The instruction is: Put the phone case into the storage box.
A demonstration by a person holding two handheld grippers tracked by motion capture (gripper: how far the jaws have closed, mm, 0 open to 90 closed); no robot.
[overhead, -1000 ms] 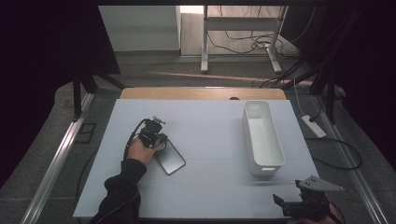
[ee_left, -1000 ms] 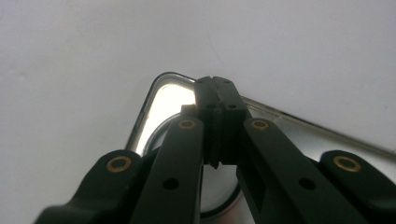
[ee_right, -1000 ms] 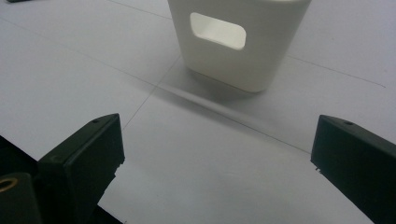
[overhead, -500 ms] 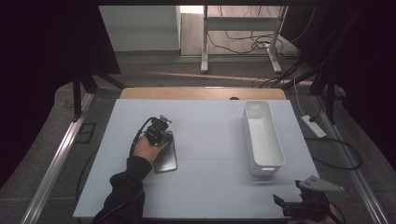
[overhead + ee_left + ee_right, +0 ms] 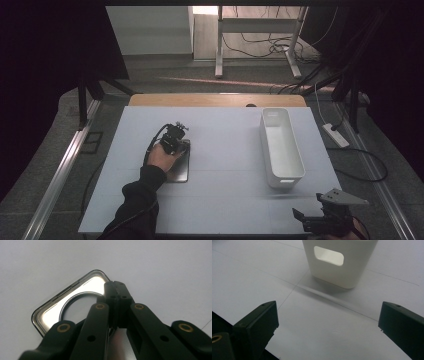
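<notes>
A clear, glossy phone case [image 5: 179, 172] with a round ring inside lies flat on the white table [image 5: 225, 200], left of centre. A hand holds my left gripper [image 5: 176, 141] at the case's far end. In the left gripper view its jaws are pressed together at the right rim of the case [image 5: 57, 310], and the left gripper [image 5: 115, 286] appears to pinch that rim. My right gripper [image 5: 300, 216] rests at the table's front right corner. Its jaws stand wide apart with nothing between them, and the right gripper [image 5: 328, 315] points at the bin.
A long white bin [image 5: 267, 145] with a handle slot [image 5: 328, 255] stands at the right, lengthwise toward the far edge, and looks empty. A wooden strip [image 5: 215, 100] borders the table's far side. Cables and a desk frame lie on the floor beyond.
The left gripper has shifted slightly right and away from me. The case has turned with it from a diagonal lie to roughly square with the table. The right gripper has stayed put.
</notes>
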